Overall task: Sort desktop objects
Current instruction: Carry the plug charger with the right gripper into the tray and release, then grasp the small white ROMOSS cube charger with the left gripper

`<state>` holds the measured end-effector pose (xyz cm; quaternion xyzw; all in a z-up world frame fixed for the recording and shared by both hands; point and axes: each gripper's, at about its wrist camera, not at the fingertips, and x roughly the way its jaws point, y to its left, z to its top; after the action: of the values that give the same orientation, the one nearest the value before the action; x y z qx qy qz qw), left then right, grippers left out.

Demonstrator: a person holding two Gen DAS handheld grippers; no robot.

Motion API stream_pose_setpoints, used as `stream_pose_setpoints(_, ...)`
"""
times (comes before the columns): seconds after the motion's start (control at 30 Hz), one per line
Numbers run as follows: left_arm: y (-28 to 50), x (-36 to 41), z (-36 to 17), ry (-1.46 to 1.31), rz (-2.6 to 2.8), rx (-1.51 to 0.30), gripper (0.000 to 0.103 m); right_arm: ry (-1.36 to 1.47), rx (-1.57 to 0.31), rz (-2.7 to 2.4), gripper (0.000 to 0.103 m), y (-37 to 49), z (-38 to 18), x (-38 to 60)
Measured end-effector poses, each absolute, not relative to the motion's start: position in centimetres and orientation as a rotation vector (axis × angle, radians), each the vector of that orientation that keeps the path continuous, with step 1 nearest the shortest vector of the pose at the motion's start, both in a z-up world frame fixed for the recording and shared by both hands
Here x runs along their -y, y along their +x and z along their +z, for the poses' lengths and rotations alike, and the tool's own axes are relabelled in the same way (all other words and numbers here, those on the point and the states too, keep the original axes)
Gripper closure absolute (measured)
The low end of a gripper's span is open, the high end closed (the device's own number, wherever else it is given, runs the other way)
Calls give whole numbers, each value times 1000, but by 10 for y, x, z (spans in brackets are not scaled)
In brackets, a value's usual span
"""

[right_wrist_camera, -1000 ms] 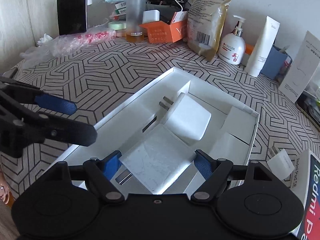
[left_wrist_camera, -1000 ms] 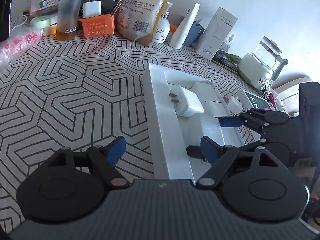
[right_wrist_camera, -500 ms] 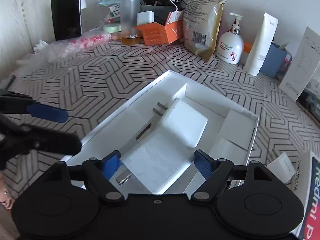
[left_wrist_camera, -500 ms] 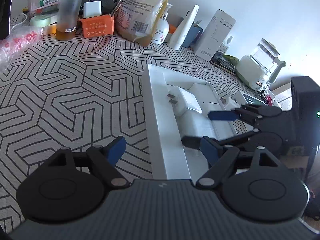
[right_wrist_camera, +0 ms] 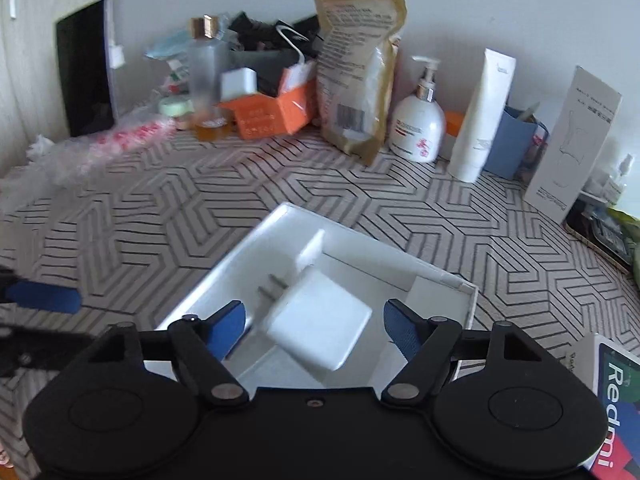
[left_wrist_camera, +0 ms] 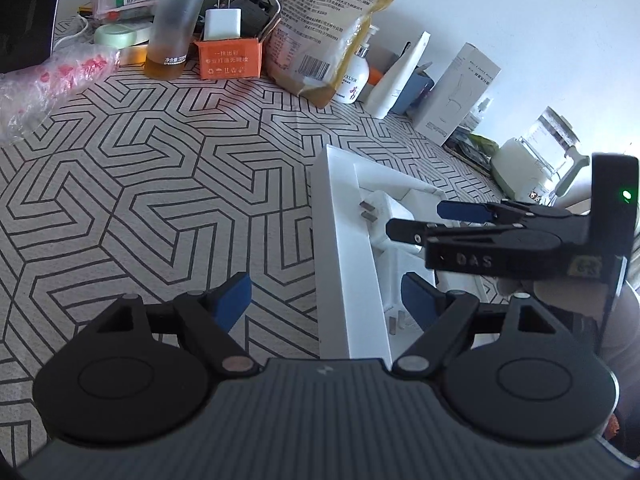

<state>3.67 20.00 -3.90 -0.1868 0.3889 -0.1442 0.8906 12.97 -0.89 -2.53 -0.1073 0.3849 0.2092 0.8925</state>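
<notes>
An open white box (right_wrist_camera: pixel 256 236) lies on the patterned tablecloth, with a white charger plug (right_wrist_camera: pixel 320 324) in its middle compartment. The box (left_wrist_camera: pixel 340 240) and charger (left_wrist_camera: pixel 386 212) also show in the left wrist view. My right gripper (right_wrist_camera: pixel 314 326) is open and hovers over the charger, a fingertip on each side, apart from it. In the left wrist view it (left_wrist_camera: pixel 416 220) reaches in from the right above the box. My left gripper (left_wrist_camera: pixel 326 300) is open and empty, straddling the box's near left wall.
Along the back wall stand a frosted bottle (right_wrist_camera: pixel 208 80), an orange carton (right_wrist_camera: pixel 272 114), a brown pouch (right_wrist_camera: pixel 356 76), a pump bottle (right_wrist_camera: pixel 420 124), a white tube (right_wrist_camera: pixel 482 116) and a white carton (right_wrist_camera: pixel 572 140). A Redmi box (right_wrist_camera: pixel 612 396) lies at right. A plastic bag (left_wrist_camera: pixel 52 80) lies at left.
My right gripper has moved forward along the box, from over the near flat insert to over the charger. My left gripper has barely moved.
</notes>
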Motion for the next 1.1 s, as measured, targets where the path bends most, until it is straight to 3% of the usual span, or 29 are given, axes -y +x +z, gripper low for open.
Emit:
stream_pose_setpoints(0.57,35,-152,-29,-243,-342,-815,21,-97,-833,305,25,115,-29,108)
stream_pose_setpoints(0.93,42,-42,-6,-118,-513,-800,21,-42,-796,267,25,86,-28,191)
stream_pose_setpoints(1.1,74,2,-24,-66,-556,-859,32,-17,-780,250,33,73,-27,228)
